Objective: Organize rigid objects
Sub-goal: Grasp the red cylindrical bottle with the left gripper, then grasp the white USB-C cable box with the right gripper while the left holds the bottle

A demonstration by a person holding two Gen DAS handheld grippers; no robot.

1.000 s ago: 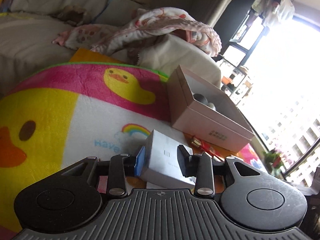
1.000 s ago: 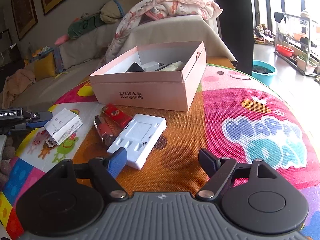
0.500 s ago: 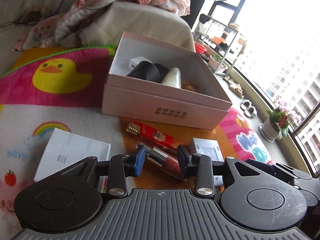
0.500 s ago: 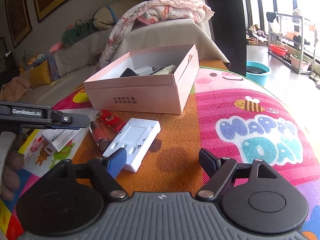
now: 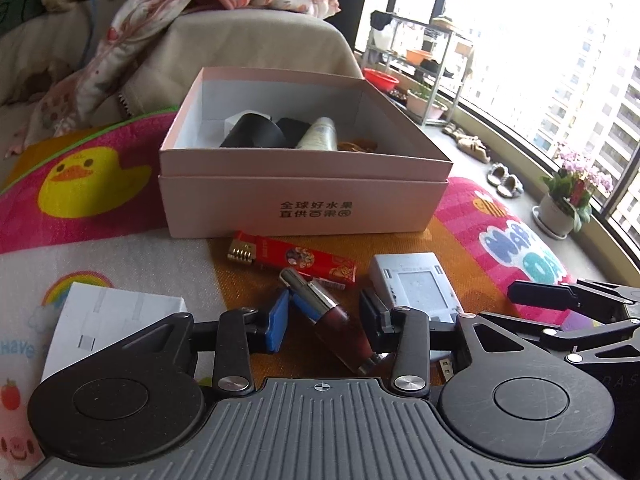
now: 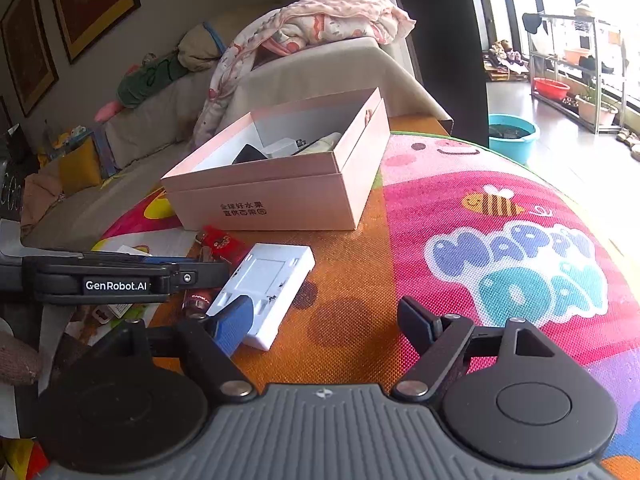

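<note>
An open pink box [image 5: 304, 196] [image 6: 280, 200] stands on the cartoon mat and holds several items, among them a black one and a cream tube. In front of it lie a red lighter [image 5: 296, 258], a dark red lipstick [image 5: 336, 316], a white plug block [image 5: 416, 288] [image 6: 268, 284] and a small white box [image 5: 108, 324]. My left gripper [image 5: 324, 322] is open, its jaws on either side of the lipstick without closing on it. My right gripper [image 6: 324, 322] is open and empty, its left finger [image 6: 234, 320] over the plug block's near edge.
A sofa with a pink blanket [image 5: 224, 4] stands behind the mat. The left gripper's body [image 6: 100, 280] crosses the right wrist view at the left. A floor with shelves, basins and a flower pot [image 5: 560, 208] lies to the right by the window.
My left gripper let go of the small white box, swung right and now straddles the lipstick. My right gripper moved slightly forward and stayed open.
</note>
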